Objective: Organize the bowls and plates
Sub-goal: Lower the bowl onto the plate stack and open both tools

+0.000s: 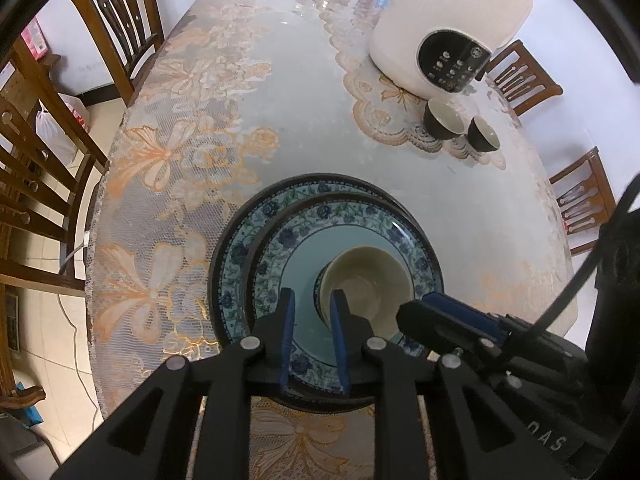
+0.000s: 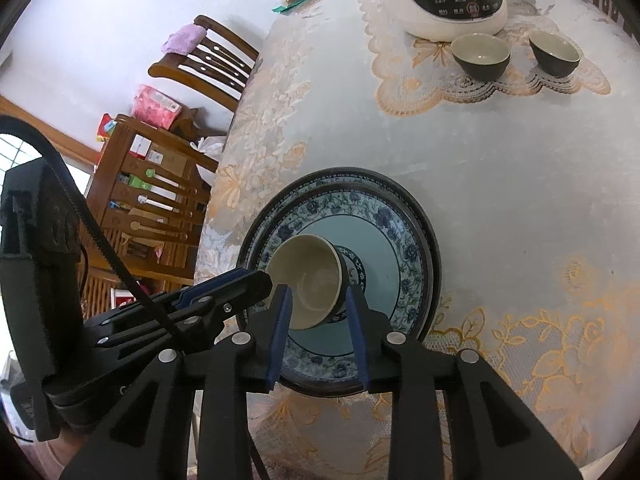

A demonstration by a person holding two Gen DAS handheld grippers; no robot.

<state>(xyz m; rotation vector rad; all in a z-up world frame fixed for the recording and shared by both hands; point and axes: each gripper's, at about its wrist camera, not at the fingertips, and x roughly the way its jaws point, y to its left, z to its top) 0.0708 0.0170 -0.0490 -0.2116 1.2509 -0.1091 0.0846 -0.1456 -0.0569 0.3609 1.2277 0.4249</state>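
Here, at the table's near edge, the left gripper, jaws narrowly parted and empty, hovers beside the bowl on the two stacked plates. The right gripper brackets that bowl, grip uncertain. Bare cloth stretches beyond, toward two dark bowls.

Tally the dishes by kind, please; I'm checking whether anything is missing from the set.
Plates: 2, a small plate on a large plate
Bowls: 3, centre bowl, left dark bowl, right dark bowl
Total: 5
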